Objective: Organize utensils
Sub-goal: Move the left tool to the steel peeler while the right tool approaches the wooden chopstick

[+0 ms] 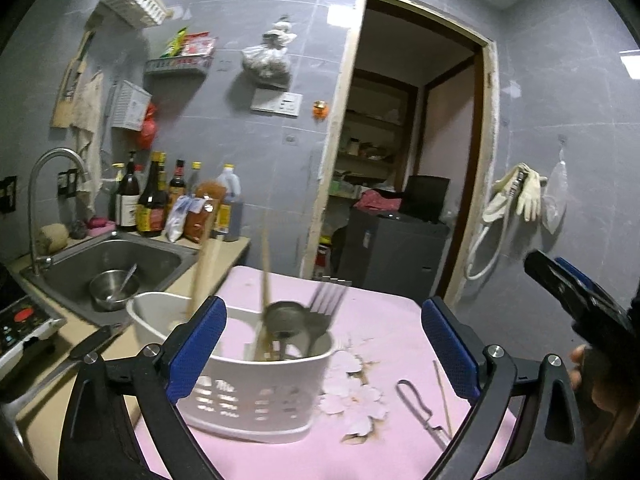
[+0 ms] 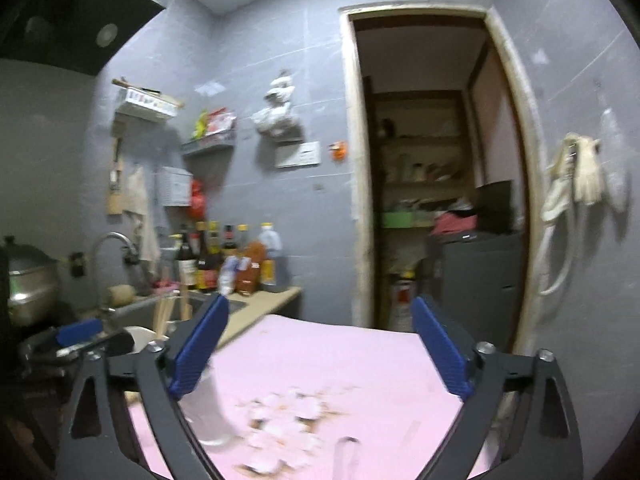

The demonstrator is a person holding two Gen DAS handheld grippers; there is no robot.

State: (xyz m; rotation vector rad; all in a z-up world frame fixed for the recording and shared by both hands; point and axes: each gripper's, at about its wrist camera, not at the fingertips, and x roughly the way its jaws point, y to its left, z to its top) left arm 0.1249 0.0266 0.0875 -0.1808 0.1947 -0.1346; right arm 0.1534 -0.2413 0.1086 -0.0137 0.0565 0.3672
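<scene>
Clearly, both the left gripper (image 1: 320, 344) and the right gripper (image 2: 320, 344) are held with jaws spread, nothing pinched, above the pink worktop (image 1: 384, 320).

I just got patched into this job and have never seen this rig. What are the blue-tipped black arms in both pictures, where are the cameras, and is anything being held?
They are hand-held claws, one in each of a person's hands, with a camera on each looking along its fingers. One picture looks past the left claw, the other past the right claw. Both are open and hold nothing. On the pink table stands a white caddy with chopsticks, a ladle and a fork. A metal utensil and a thin stick lie loose beside it.
</scene>
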